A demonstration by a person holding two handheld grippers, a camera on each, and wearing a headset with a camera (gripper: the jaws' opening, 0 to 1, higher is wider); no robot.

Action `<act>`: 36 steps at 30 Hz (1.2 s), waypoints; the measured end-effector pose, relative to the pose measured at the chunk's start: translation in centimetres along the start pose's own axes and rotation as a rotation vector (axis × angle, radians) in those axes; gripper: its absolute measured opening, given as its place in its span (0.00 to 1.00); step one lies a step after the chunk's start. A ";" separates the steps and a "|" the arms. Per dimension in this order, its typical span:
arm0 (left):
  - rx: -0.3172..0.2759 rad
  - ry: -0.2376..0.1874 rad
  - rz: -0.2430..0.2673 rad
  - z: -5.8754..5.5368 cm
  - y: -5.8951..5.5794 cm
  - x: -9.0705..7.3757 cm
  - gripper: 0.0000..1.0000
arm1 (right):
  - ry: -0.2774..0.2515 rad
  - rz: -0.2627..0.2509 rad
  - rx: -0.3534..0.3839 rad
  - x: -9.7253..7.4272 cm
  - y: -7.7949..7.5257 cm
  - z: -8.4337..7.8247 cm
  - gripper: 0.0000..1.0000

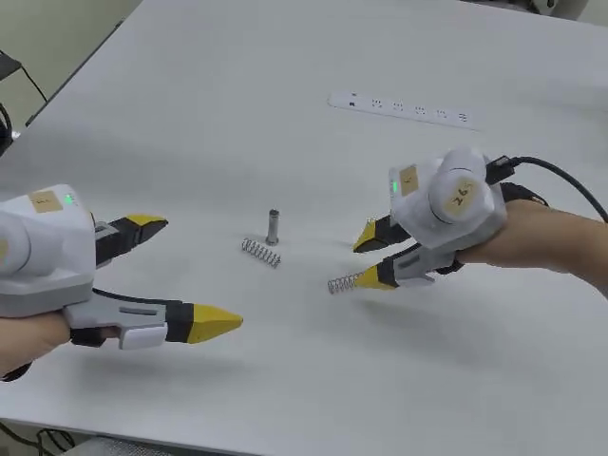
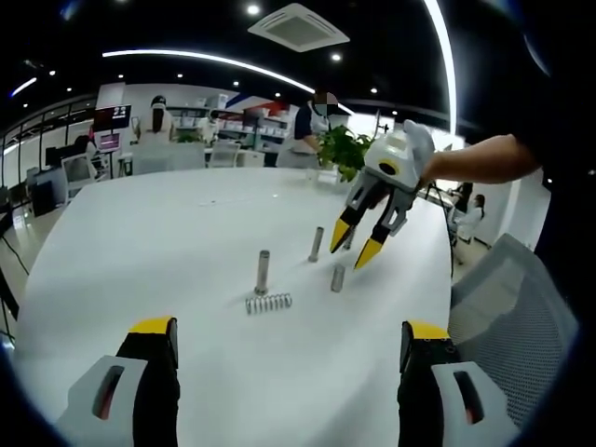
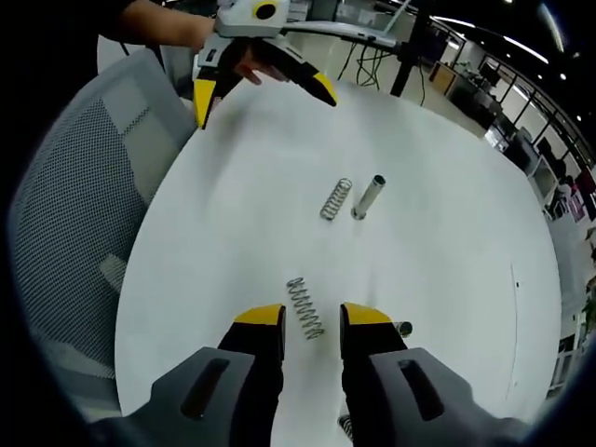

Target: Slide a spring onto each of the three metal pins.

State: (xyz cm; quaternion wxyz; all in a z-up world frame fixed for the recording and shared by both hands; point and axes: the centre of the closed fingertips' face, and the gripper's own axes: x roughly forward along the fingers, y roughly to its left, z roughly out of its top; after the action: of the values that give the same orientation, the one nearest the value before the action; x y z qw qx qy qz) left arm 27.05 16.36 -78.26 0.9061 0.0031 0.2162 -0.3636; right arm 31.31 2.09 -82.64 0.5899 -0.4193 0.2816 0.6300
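While set to pick the nearest spring point(image 3: 305, 307) with the right tool point(image 3: 314, 317), holds both jaws narrowly apart with nothing clamped, straddling that spring as laid flat on the table point(image 3: 233, 233), between the two tips and running out ahead. Has a pin point(image 3: 402, 328) just beside one jaw, half hidden behind it. Further ahead of the right tool, finds a second spring point(image 3: 336, 198) lying next to an upright pin point(image 3: 366, 197); cannot tell whether touching or just apart. Carries the left tool point(image 1: 199, 274) opposite, jaws wide apart and empty, pointed toward that same upright pin and second spring, near but not at them. Sees no pin wearing a spring, so judges the task barely begun, with the first pick not yet made. Could flick or roll the nearest spring away across the smooth table by closing off-centre or too near its end. Could crush the coils, or squirt the spring out from between the tips, by squeezing too hard on round, slippery wire. Could end up with the bore badly aimed for threading by gripping crosswise at mid-length. Could knock over the pin beside the jaw while closing or lifting, given so little room there. Could topple a free-standing pin when pushing a spring's end against its top off-axis, unless steadied with the left tool.
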 end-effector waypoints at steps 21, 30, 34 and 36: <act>-0.011 0.005 0.003 -0.4 0.2 -0.2 0.96 | 0.063 0.056 0.028 2.3 0.5 -2.0 0.10; -0.005 0.003 -0.002 -0.1 0.0 -0.1 0.95 | 0.021 0.050 0.088 1.8 0.7 -1.5 0.08; 0.006 0.002 -0.010 0.3 -0.2 0.0 0.95 | 0.009 0.041 0.079 1.0 0.9 -1.1 0.08; 0.009 0.000 -0.013 0.5 -0.4 0.0 0.95 | 0.006 0.035 0.073 0.7 0.9 -1.1 0.08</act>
State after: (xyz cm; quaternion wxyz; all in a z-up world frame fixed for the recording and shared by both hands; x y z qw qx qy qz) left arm 27.03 15.99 -77.80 0.9038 0.0059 0.2145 -0.3703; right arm 30.67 1.43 -83.93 0.5929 -0.3944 0.3136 0.6281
